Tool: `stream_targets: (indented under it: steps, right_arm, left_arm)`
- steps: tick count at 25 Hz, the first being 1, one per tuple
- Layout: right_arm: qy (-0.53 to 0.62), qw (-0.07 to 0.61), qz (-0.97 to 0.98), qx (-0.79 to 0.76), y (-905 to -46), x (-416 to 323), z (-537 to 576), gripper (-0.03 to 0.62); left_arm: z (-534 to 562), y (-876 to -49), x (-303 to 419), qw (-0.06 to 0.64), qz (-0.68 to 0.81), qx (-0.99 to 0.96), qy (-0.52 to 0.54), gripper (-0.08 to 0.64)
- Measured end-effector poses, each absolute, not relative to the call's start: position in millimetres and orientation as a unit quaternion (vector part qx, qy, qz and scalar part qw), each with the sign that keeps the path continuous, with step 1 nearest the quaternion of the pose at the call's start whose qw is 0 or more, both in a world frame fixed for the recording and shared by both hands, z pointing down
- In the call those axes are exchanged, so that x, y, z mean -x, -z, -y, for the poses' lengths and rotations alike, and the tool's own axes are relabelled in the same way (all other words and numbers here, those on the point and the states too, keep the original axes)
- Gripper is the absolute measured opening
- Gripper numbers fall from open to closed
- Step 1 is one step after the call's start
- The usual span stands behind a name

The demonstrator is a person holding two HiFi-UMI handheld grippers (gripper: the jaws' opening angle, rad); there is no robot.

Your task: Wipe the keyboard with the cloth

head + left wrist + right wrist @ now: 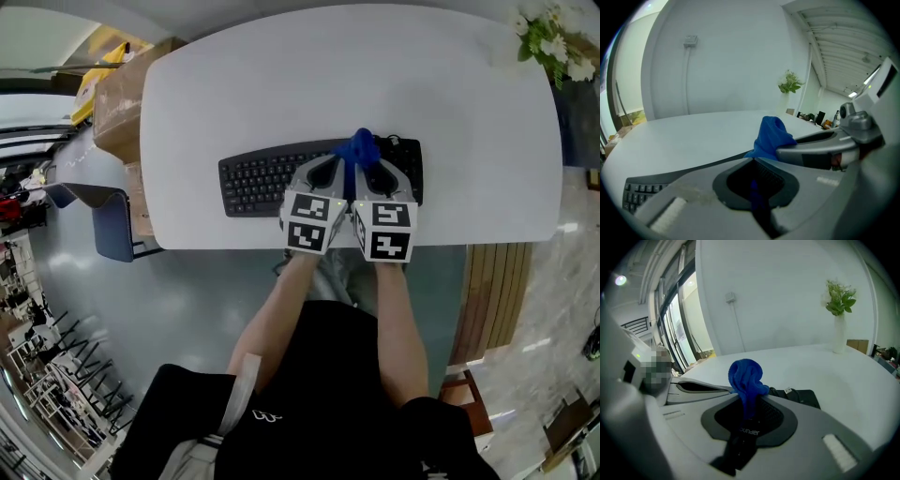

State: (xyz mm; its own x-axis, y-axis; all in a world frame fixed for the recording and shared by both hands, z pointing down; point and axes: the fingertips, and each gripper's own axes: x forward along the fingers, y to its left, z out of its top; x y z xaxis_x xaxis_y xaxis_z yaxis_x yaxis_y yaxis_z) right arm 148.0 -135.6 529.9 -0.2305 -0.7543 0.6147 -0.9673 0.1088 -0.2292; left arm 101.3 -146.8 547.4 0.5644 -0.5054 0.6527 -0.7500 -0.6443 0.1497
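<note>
On the white oval table [328, 84], a black plastic keyboard [253, 183] lies near the front edge. Above its right half, the left gripper [330, 169] and the right gripper [380, 171] sit side by side, both jaw pairs clamped on one crumpled blue fabric cloth [357, 147] bunched between them.
</note>
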Motion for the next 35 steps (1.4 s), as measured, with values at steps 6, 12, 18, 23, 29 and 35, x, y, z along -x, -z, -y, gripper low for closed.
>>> stream_targets:
  steps: [6,12,18,23,29,35]
  right_arm:
    - [-0.303,0.169,0.699,-0.626,-525.7,-179.2,127.6,0.077]
    - [-0.296,0.162,0.67,-0.661,-519.3,-213.4,118.0,0.077]
    - [-0.295,0.149,0.641,-0.693,-520.2,-250.7,102.0,0.077]
    - [-0.277,0.148,0.617,-0.722,-509.7,-272.2,91.4,0.077]
    - [-0.24,0.126,0.65,-0.71,-471.1,-265.0,98.4,0.077]
    - [-0.197,0.096,0.757,-0.615,-411.8,-178.6,129.1,0.077]
  left_arm:
    - [141.5,-545.0,-132.7,0.21,0.338,-0.872,-0.286,-0.003]
    - [132.9,-540.4,-168.2,0.21,0.299,-0.891,-0.271,-0.003]
    - [120.6,-536.8,-201.3,0.225,0.264,-0.906,-0.244,-0.003]
    - [109.8,-526.7,-214.0,0.217,0.245,-0.914,-0.239,-0.003]
    - [107.1,-511.4,-197.9,0.21,0.264,-0.917,-0.211,-0.003]
    - [129.2,-471.8,-119.9,0.202,0.353,-0.903,-0.14,-0.003]
